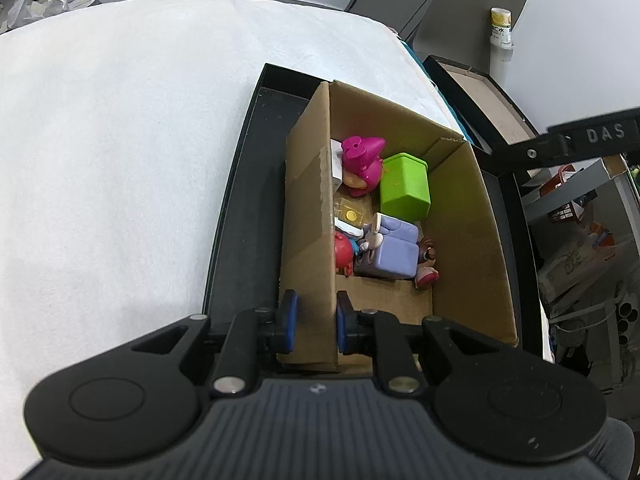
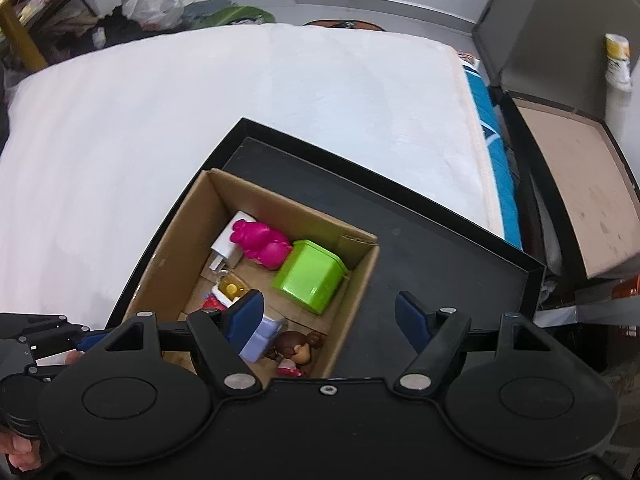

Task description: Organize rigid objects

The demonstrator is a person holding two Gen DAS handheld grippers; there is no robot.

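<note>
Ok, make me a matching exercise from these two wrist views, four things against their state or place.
Things:
1. left gripper
2. right gripper
3. green container
4. cardboard box

States or places:
A. inside the box, by its far corner
B. open, holding nothing
C. clamped on the box wall
D. sitting in the black tray

Pairs: 1-C, 2-B, 3-A, 4-D

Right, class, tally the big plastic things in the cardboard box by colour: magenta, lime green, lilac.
Inside the cardboard box:
Magenta toy: 1
Lime green tub: 1
Lilac block: 1
Total: 3
</note>
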